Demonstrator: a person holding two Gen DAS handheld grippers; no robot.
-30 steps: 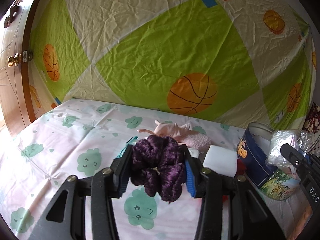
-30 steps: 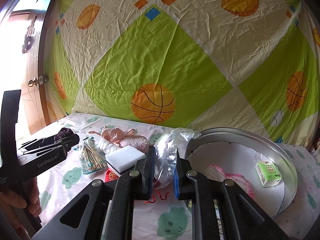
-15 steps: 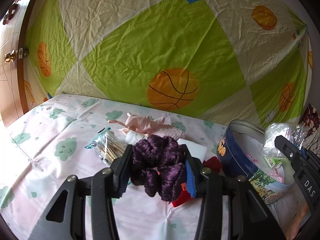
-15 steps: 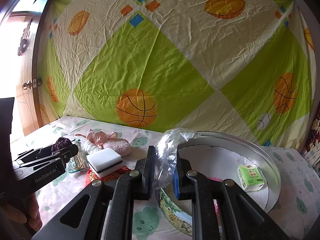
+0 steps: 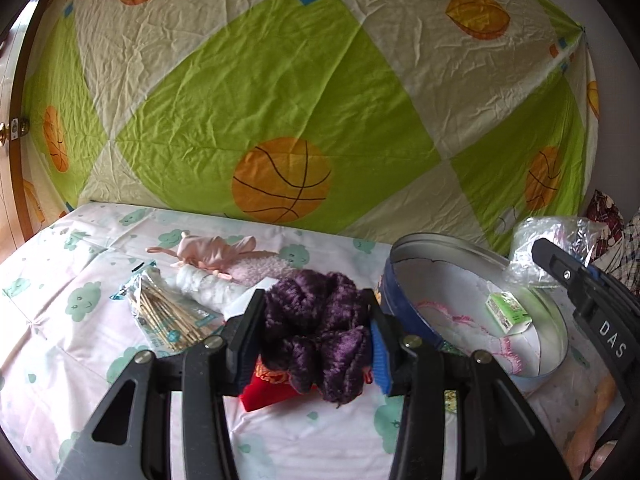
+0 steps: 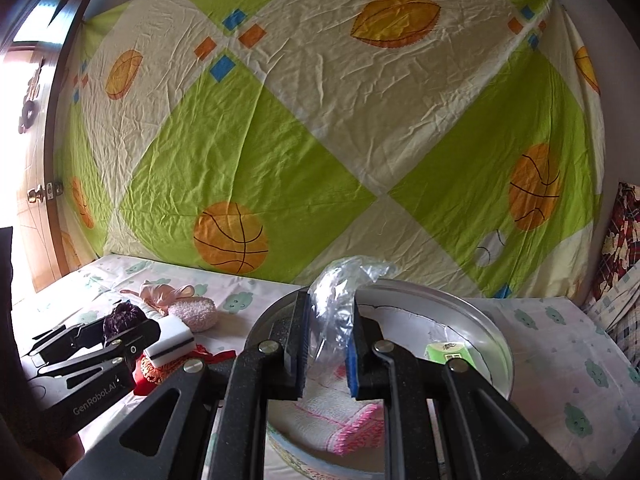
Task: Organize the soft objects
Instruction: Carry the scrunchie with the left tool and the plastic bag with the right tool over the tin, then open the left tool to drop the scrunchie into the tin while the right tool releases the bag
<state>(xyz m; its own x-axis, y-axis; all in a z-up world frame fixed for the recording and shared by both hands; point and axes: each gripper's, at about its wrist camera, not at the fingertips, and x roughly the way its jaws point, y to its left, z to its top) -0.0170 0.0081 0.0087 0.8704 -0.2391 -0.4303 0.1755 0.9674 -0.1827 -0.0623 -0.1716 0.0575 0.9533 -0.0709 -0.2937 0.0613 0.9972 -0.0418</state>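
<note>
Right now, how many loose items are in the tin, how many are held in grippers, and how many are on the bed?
In the round tin: 2 (green-and-white box, pink-trimmed cloth)
Held: 2 (purple scrunchie in left gripper, clear plastic bag in right gripper)
On the bed: 6 (pink bow, pink fluffy pad, white fluffy roll, white sponge, stick packet, red item)
Total: 10

A wrinkled sheet [image 6: 320, 140] printed with green diamonds and orange basketballs hangs behind the bed [image 5: 80, 344], whose cover shows small green clouds. A wooden door [image 6: 36, 216] with a brass knob stands at far left. Patterned cloth [image 6: 618, 240] lies at the right edge.
</note>
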